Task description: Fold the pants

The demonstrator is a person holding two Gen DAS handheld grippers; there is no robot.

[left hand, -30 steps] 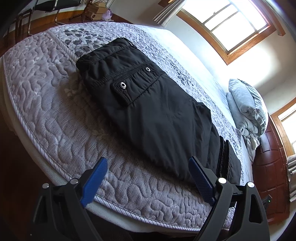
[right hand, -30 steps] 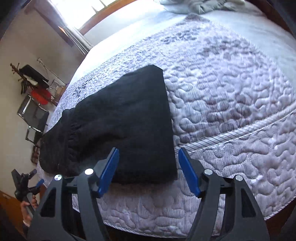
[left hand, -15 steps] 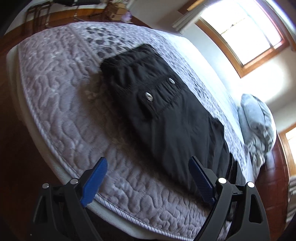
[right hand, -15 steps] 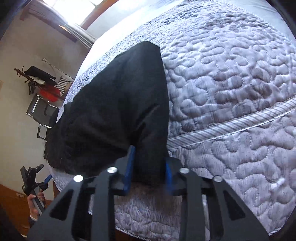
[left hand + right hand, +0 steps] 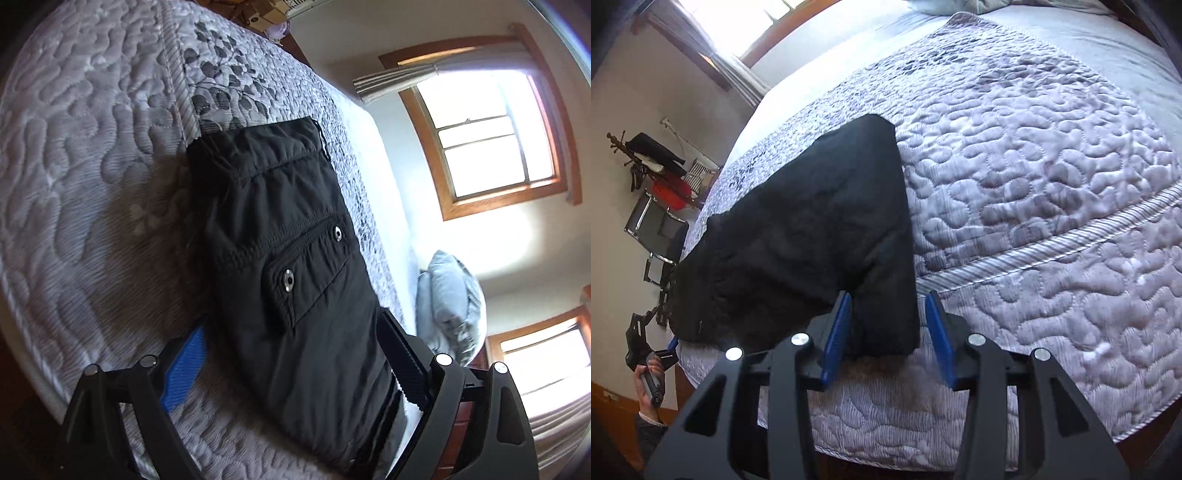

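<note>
Nearest the right wrist camera, the right tongs [image 5: 888, 332] straddle the near corner of the black pants [image 5: 798, 236], one blue pad [image 5: 836, 334] against the cloth and the other pad just clear of it. The gap is narrow, yet I cannot tell whether the fabric is truly pinched. In the left wrist view, the left tongs [image 5: 291, 369] are spread wide, released, with the blue pad [image 5: 184, 365] resting on the quilt beside one long edge of the pants [image 5: 295, 258] and the dark pad at the opposite edge; the garment lies between them, ungripped.

The pants lie flat on the quilted bed [image 5: 1034, 184], already doubled lengthwise, close to the near edge of the mattress. The cloth looks like a padded, slightly shiny woven shell: light, soft and limp, likely to sag and slide layer over layer when raised. A flap pocket with metal snaps [image 5: 288, 282] adds a thicker patch. The best hold, in my judgement, is at the corners of one end, biting through all layers at once, so the stack carries over evenly.

Farther off sit a folded grey blanket [image 5: 448, 306] and windows [image 5: 491, 147].
</note>
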